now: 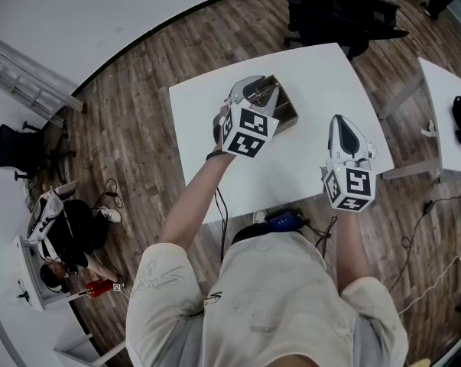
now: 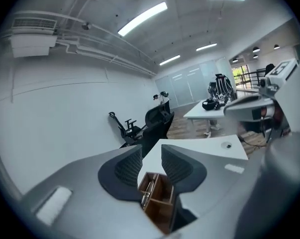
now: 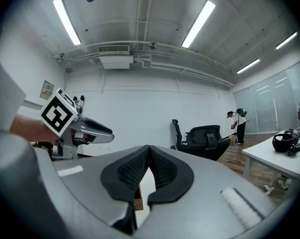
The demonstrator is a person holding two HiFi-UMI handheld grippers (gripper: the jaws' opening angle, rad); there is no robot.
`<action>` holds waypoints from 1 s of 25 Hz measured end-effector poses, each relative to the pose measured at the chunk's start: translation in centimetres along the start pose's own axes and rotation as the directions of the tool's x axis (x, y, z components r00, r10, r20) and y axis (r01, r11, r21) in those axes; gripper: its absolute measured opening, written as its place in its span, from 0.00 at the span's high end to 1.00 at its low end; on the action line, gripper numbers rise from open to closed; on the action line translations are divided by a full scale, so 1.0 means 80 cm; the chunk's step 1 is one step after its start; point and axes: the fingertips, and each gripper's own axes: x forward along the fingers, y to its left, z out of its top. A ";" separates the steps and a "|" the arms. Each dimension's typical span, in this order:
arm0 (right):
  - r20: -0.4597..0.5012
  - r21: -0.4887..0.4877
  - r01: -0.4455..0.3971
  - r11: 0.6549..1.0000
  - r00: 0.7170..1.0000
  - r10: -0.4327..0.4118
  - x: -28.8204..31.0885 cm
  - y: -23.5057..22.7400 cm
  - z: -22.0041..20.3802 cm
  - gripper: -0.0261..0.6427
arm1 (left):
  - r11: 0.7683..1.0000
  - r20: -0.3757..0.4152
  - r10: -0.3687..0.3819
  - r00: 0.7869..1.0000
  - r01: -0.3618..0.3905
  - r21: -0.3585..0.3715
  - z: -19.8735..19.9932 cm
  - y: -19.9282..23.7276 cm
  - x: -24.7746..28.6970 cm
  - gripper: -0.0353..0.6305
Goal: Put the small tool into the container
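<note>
Found the left claw [image 1: 254,92] held directly above the container [image 1: 286,110], its jaws released and standing apart, with nothing pinched between them. Sighted through that gap, in the left gripper view [image 2: 150,156], the open wooden container [image 2: 159,203], divided into compartments. Located the small tool [image 2: 147,190], a slim metal piece, lying inside the left-hand compartment along the divider, clear of the pads.

Placed the container on the white table [image 1: 306,155], close to its far edge but short of it. Recorded bare tabletop on the container's left, right and near sides.

Found the right claw [image 1: 339,125] well apart, over the table's near right corner, with its jaws [image 3: 149,151] clenched tip to tip on nothing.

Noted office chairs [image 1: 329,14] beyond the far edge and a second table [image 1: 444,105] across a floor gap at right.
</note>
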 end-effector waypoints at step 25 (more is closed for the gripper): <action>0.017 -0.008 -0.009 1.000 1.000 0.010 0.004 0.001 0.007 0.95 | 0.964 0.511 0.089 0.855 0.055 -0.261 0.115 0.031 -0.118 0.75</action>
